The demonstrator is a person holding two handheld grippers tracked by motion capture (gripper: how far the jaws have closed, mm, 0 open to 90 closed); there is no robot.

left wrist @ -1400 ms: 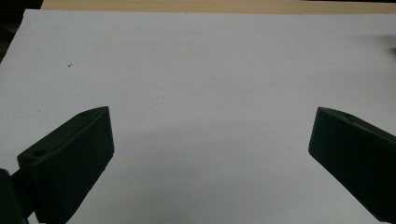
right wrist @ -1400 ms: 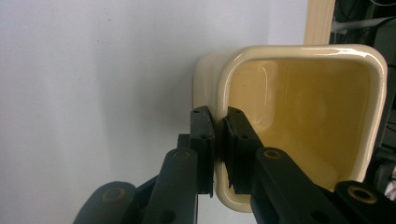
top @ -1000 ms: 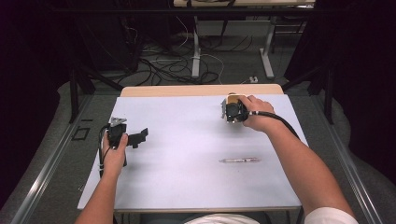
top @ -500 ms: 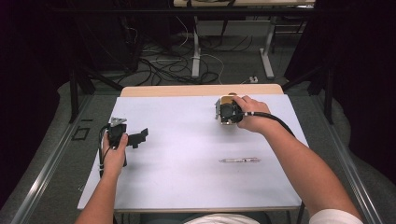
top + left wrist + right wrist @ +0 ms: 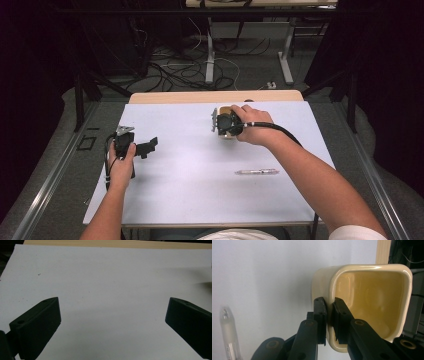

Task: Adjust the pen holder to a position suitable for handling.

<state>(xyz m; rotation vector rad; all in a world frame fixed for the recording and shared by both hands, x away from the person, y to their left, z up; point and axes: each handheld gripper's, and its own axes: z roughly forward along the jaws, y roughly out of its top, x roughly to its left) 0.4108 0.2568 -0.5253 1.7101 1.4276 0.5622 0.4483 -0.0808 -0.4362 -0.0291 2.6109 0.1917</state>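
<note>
The right gripper [image 5: 225, 123] has carried its cup leftward; left gripper [image 5: 145, 147] rests wide open. The right gripper view shows jaws pinching the wall of the cream square-mouthed cup [image 5: 367, 297] — glossy, above the table's middle — near a pen [image 5: 257, 172]

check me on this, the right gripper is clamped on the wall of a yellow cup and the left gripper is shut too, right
Not quite. The right gripper is indeed clamped on the wall of the yellow cup, one jaw inside and one outside. But the left gripper is open: the left gripper view shows its jaws far apart over the white table, nothing between them.
</note>
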